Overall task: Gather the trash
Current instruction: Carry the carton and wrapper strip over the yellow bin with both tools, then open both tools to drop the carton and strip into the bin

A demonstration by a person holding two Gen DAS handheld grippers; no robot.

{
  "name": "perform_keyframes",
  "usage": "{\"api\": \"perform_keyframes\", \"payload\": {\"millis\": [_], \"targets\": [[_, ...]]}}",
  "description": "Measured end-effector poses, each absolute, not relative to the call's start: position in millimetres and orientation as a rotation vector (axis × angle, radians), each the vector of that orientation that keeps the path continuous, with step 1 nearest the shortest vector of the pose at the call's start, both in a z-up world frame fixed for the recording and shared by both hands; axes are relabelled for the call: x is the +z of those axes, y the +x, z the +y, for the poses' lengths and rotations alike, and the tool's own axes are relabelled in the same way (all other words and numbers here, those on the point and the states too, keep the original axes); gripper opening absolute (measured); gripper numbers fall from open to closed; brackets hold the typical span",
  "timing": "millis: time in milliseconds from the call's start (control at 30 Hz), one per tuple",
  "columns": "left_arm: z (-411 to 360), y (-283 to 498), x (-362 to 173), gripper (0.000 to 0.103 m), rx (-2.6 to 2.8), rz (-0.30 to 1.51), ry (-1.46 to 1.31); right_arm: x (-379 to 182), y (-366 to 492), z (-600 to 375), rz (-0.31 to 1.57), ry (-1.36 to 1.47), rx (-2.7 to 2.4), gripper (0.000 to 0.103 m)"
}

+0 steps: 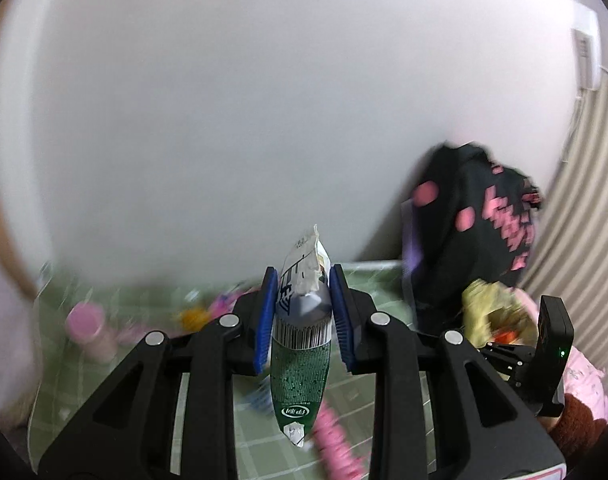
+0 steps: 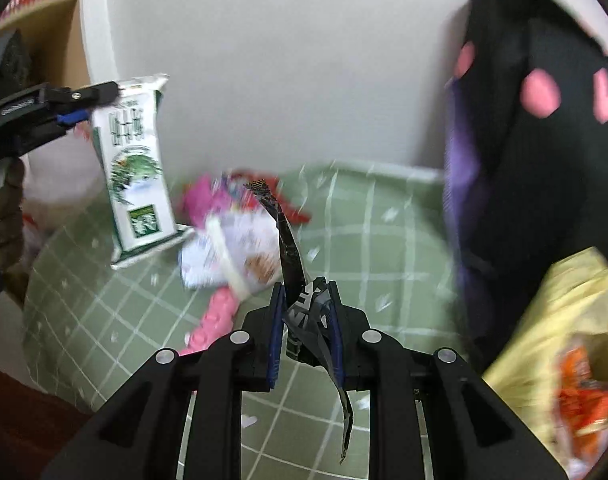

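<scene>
The left gripper (image 1: pixel 304 312) was clamped on a green and white snack packet (image 1: pixel 302 340). Its blue pads pressed both sides of the packet, which stuck out past the tips and hung down under them. From the right wrist view the same packet (image 2: pixel 138 164) hung up in the air, over the green checked cloth (image 2: pixel 368 240). It had a picture of green leaves and some printed words on it, but they were too blurry to read. A bar code showed on its back.

The right gripper (image 2: pixel 306 320) was squeezed shut on a dark, crumpled wrapper strip (image 2: pixel 292 256). The strip poked up past the tips and a thin tail hung down below them. White letters were on it, but I could not read them.

Just ahead of the right gripper lay a messy pile of other wrappers (image 2: pixel 240 248) on the cloth, white, pink and red ones. A pink bumpy thing (image 2: pixel 216 316) lay close under its left finger. Off to its right stood a black bag with pink spots (image 2: pixel 536 128), leaning by the white wall (image 2: pixel 284 60). Nearer on that side was a yellow plastic bag (image 2: pixel 560 312) with something orange inside.

Far to the left of the left gripper stood a blurry pink bottle (image 1: pixel 89 330).
</scene>
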State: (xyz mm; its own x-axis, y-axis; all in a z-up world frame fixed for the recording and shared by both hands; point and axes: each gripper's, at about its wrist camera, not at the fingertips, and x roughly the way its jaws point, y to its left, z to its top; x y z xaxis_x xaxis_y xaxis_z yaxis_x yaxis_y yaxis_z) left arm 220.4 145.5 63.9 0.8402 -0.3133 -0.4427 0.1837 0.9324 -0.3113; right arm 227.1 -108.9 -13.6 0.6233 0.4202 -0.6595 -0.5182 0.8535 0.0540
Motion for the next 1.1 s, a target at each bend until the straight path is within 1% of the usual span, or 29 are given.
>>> {"api": "perform_keyframes", "payload": {"millis": [100,267,433,567,633,733,833,900,933,1033,1100], "targets": [[113,232,95,0.026,-0.370,0.442,-0.231,21,218,-138,0.631,-0.120,0.469,0.020],[44,251,133,0.026,-0.576,0.373,-0.206,56,209,-189,0.550,-0.109,0.317,0.020],[-28,261,150,0.026,-0.741,0.333,-0.170,81,193,-262,0.499,-0.064,0.109,0.020],[-80,263,156,0.026,-0.860,0.303,-0.157,89,174,-318,0.473,0.017,-0.015,0.020],[-103,264,151,0.026,-0.904,0.301,-0.160,89,165,-340,0.465,0.055,-0.062,0.020],[-138,272,130,0.026,-0.968,0.352,-0.166,85,158,-360,0.466,0.098,-0.096,0.020],[-178,282,90,0.026,-0.972,0.452,-0.070,74,160,-373,0.477,0.163,-0.077,0.020],[-199,293,53,0.026,-0.958,0.572,0.006,63,167,-379,0.494,0.221,-0.043,0.020],[-205,298,36,0.025,-0.948,0.628,0.037,57,171,-379,0.510,0.236,-0.025,0.020],[-210,307,7,0.025,-0.931,0.706,0.068,35,185,-371,0.563,0.225,0.028,0.020],[-211,310,-3,0.025,-0.921,0.732,0.077,18,197,-368,0.616,0.228,0.061,0.020]]}}
